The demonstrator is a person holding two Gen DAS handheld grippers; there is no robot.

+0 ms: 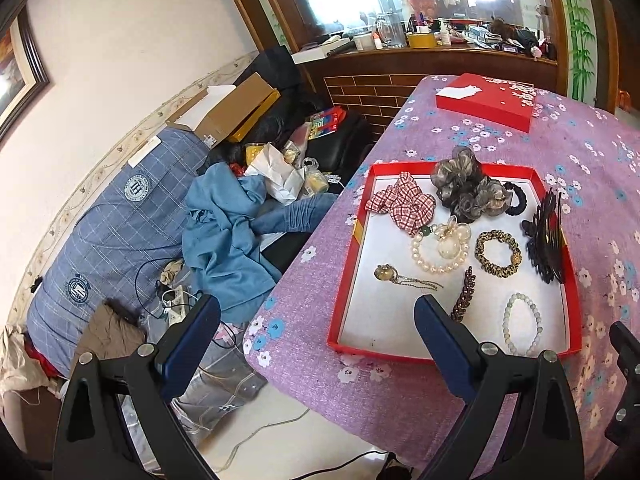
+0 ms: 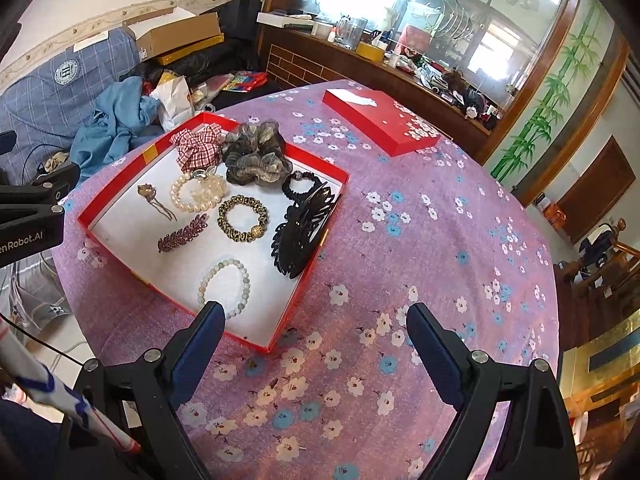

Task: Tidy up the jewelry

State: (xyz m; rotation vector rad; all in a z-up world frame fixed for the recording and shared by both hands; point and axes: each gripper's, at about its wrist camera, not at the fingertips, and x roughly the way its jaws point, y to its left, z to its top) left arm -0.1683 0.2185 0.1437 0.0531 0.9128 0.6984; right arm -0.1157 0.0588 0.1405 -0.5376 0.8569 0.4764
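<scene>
A shallow red cardboard tray (image 2: pixel 312 276) with a white floor is seen on a worktop (image 2: pixel 420 240) covered in purple cloth printed with white and blue blossoms. Inside the tray the jewelry is laid out apart: a pale, matte bead bracelet (image 2: pixel 224 286) nearest the front rim, a dark red leaf-shaped hair clip (image 2: pixel 182 233) studded with small stones, a leopard-print elastic band (image 2: pixel 242 218) with a gold bead, a glossy pearl bracelet (image 2: pixel 198 192), and a brass pendant on a fine chain (image 2: pixel 154 198). At the far end a red-and-white checked fabric scrunchie (image 2: pixel 196 146) and a gauzy grey-brown scrunchie (image 2: pixel 256 158) are touching. A black lacy claw clip (image 2: pixel 300 232) leans against the right wall. A flat red lid (image 2: pixel 384 126) lies well apart on the cloth.

The left gripper (image 1: pixel 316 328) and the right gripper (image 2: pixel 314 334) are both held spread wide, with nothing between their blue pads.
</scene>
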